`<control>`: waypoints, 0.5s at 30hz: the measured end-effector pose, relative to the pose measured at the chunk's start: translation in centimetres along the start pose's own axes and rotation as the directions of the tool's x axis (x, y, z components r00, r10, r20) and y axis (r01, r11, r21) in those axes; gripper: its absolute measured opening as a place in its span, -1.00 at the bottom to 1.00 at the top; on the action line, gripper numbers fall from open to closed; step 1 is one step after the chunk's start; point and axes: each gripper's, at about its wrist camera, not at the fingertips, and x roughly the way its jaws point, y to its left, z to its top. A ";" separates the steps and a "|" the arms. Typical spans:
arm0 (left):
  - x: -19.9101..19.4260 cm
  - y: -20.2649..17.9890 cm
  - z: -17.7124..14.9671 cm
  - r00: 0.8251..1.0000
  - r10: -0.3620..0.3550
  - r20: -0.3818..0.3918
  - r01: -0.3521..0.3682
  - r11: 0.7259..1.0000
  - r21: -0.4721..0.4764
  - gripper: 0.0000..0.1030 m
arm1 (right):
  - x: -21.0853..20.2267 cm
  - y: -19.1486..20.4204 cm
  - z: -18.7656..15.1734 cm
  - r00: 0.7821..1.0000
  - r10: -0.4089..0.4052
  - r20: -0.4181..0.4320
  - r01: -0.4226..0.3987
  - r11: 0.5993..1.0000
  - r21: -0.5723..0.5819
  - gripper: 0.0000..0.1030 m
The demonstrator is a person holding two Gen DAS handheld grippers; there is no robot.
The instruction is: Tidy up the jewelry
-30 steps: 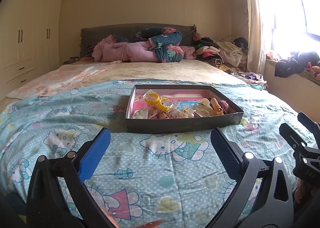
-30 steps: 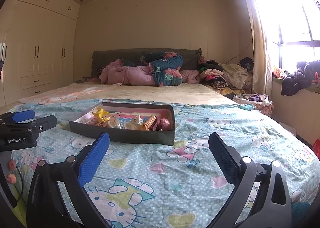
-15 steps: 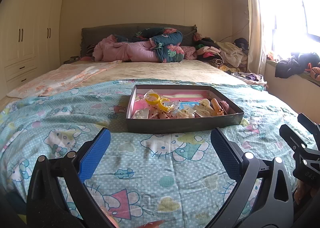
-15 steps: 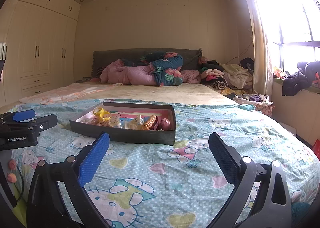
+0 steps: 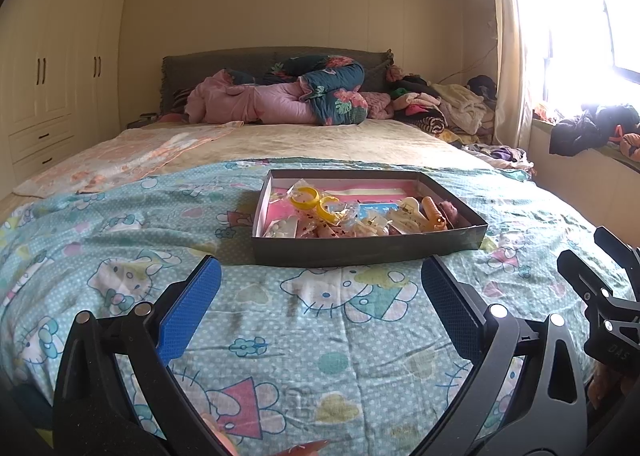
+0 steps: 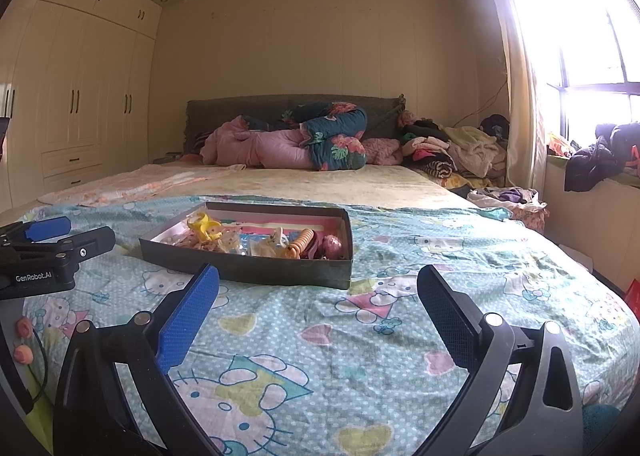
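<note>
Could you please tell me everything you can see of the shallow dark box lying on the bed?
The box is a shallow, open-topped rectangular tray, seemingly cardboard, with dark grey outer walls and a pink lining. It lies flat on the cartoon-cat bedspread, ahead of both open grippers, neither touching it. Inside lie small items: yellow rings towards the left, an orange spiral hair tie and a pink fuzzy piece at the right, clear packets between them.

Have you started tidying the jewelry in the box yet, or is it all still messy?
Not started. Nothing looks sorted: the yellow rings, orange clip and little bags lie jumbled together in the box on the bed. Nothing is in hand: the left tongs and right tongs are both open, empty and short of the box. All the sorting is left.
</note>
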 end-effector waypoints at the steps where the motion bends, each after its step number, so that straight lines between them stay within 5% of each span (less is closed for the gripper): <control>1: 0.0 0.0 0.0 1.000 0.000 0.000 0.000 1.000 0.000 0.78 | 0.0 0.0 0.0 1.000 0.000 0.001 0.000 1.000 -0.001 0.88; 15: -0.1 0.0 0.1 1.000 0.003 0.006 -0.003 1.000 -0.003 0.78 | -0.2 0.1 0.2 1.000 0.001 0.006 -0.001 1.000 0.000 0.88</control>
